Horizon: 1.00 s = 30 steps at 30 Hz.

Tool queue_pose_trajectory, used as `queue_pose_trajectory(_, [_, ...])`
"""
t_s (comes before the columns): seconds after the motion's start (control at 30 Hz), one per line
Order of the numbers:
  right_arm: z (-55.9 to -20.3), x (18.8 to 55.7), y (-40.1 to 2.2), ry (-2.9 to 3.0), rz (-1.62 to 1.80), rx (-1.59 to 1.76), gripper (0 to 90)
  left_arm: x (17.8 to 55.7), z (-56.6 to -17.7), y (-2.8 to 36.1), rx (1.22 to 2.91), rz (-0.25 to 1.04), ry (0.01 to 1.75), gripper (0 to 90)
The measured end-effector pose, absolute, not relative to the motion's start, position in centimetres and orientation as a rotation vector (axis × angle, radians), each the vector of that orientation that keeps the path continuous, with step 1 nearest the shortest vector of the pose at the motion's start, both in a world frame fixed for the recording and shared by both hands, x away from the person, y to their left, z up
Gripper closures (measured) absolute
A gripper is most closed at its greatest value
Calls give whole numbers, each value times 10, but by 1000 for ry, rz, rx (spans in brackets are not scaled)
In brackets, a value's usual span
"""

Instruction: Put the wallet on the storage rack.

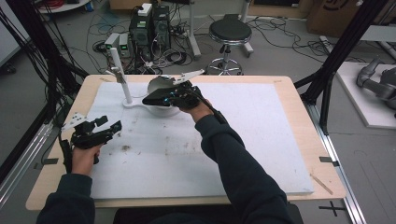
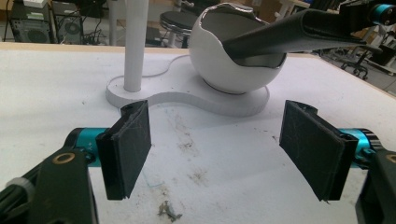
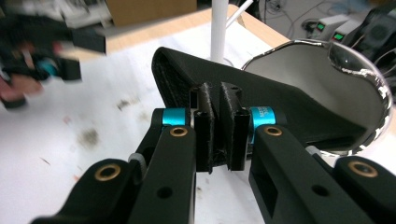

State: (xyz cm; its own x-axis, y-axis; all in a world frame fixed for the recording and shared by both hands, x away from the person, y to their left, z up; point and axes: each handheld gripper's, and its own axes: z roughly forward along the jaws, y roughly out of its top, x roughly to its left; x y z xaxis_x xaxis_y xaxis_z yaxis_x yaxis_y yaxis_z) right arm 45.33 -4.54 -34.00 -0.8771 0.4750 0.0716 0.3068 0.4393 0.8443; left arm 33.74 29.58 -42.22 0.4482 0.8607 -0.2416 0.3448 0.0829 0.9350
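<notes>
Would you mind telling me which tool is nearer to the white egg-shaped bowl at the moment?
The right. The right tool sits at the white egg-shaped bowl, shut on a black case that rests in its opening. The left tool waits open, well short of the bowl on the white mat.

Even indoor light, blurred left edge

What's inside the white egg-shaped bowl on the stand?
One end of a flat black leather-like pouch dips into the white egg-shaped bowl; the right tool is shut on its other end. The bowl's bottom is hidden by the pouch.
</notes>
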Motion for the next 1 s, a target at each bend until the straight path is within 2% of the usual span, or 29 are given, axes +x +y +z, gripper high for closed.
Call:
queue_pose_trajectory(0.2, [-345,460,-51,2535,1555,847,850,338,-422,296,1496,538,1113,248])
queue_pose_trajectory(0.57, [-333,454,-32,2459,1508,748,879,337,-422,296,1494,539,1115,251])
queue_pose_trajectory(0.9, [-334,450,-38,2540,1364,578,873,336,-422,296,1493,541,1115,251])
queue_pose_trajectory(1.0, [-336,448,-38,2556,1338,538,847,337,-422,296,1494,540,1113,251])
